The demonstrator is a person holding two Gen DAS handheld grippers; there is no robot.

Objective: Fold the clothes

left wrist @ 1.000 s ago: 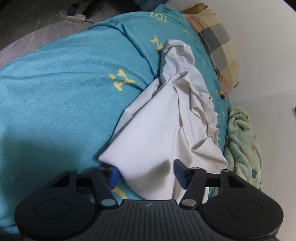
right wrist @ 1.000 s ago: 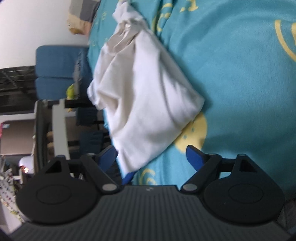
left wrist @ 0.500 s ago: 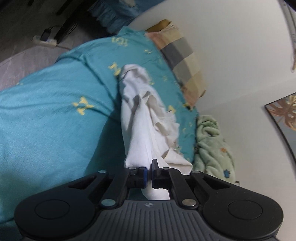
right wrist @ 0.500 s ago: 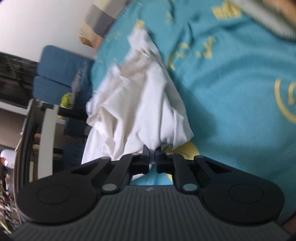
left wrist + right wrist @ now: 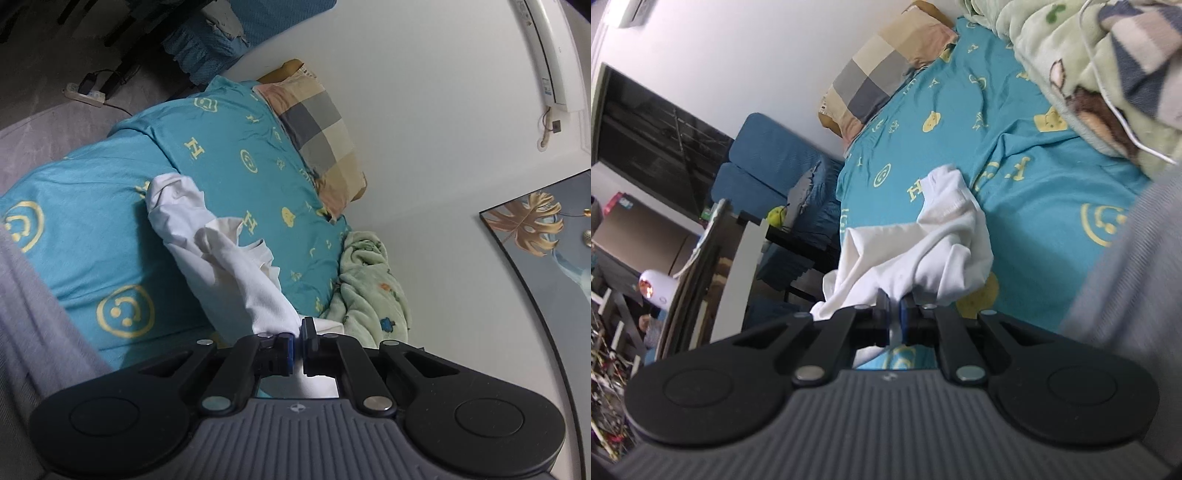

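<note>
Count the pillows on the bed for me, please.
1. The checkered pillow lies at the head of the bed against the white wall, beyond the white garment. The rumpled green blanket could hide another.

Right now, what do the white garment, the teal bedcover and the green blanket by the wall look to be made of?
White garment: thin matte knit, probably cotton jersey; it drapes in soft folds from both grippers' fingers.
Teal bedcover: smooth woven fabric with a faint sheen and printed yellow motifs; cotton or polyester, can't tell.
Green blanket: fluffy, napped surface, likely fleece.
</note>
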